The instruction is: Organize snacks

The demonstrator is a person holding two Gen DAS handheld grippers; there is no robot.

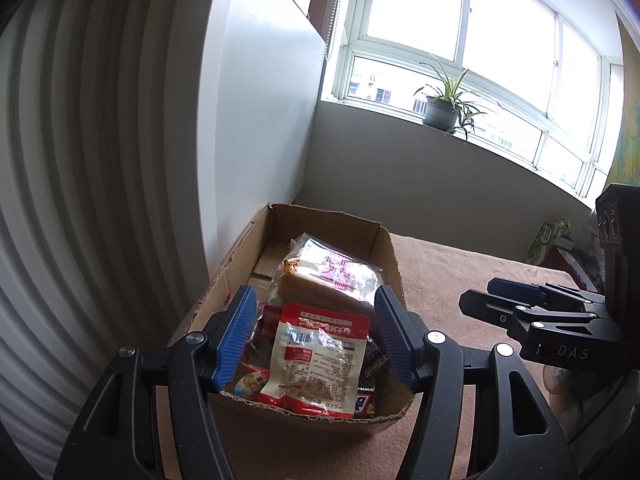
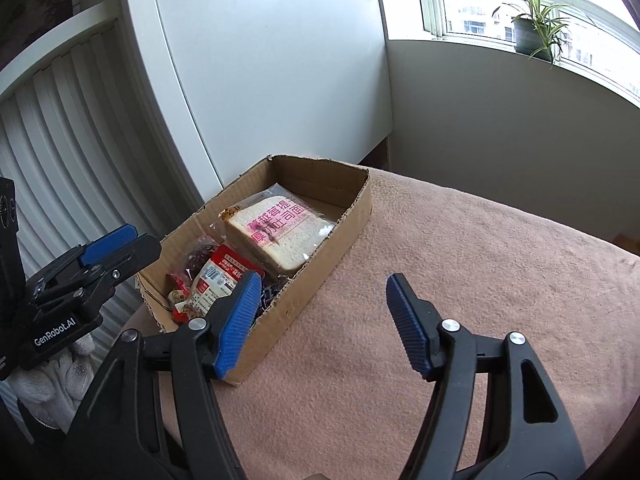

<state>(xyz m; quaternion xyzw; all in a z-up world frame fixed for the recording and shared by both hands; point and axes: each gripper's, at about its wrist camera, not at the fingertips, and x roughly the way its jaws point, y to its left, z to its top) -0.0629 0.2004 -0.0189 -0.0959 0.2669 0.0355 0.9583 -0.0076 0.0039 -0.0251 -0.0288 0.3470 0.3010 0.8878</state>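
With both my left gripper (image 1: 316, 336) and right gripper (image 2: 324, 324) released and empty, the snacks (image 2: 224, 280) lie in the box (image 2: 320, 276) at frame centre, so I'd back away level, clear of its rim.

White lettering reading "GenRobot.AI" runs along the black body of the left gripper (image 2: 112, 254); "DAS" marks the right gripper (image 1: 486, 300). Pink Chinese characters cross the bagged sliced bread (image 2: 276, 232); the red-and-white snack packet (image 1: 316, 360) carries a barcode and unreadably small print.
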